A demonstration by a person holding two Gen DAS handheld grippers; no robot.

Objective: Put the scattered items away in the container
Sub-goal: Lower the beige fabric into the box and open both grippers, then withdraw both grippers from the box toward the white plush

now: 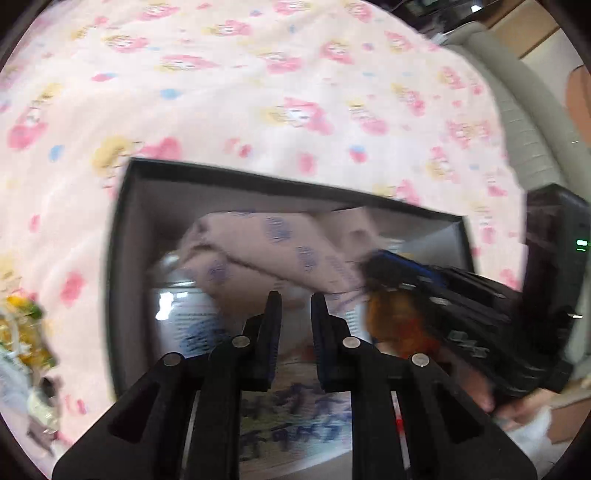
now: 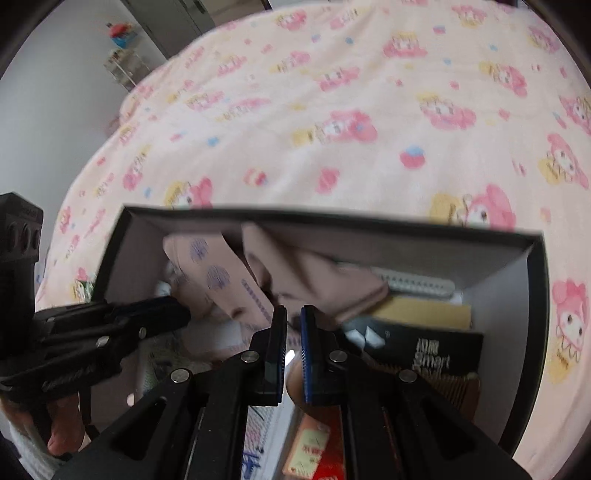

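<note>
A dark box (image 1: 119,258) with grey inner walls lies on the bed, seen in both views. Inside are a pink cloth (image 1: 258,251) with purple prints, packets with blue writing (image 1: 295,417), a black packet (image 2: 432,354), a tan card (image 2: 424,312) and a red packet (image 2: 317,450). My left gripper (image 1: 295,299) hovers over the box, slightly open, with nothing between its fingers. My right gripper (image 2: 293,314) points down into the box, shut, and no held thing shows. An orange item (image 1: 399,325) lies under the right gripper (image 1: 373,269).
The bed carries a pink blanket (image 2: 332,110) with cartoon prints. A yellow-green packet (image 1: 22,332) and a small pale item (image 1: 40,406) lie on the blanket left of the box. A hand (image 2: 59,432) holds the left gripper (image 2: 177,314). A grey cabinet (image 2: 173,22) stands beyond the bed.
</note>
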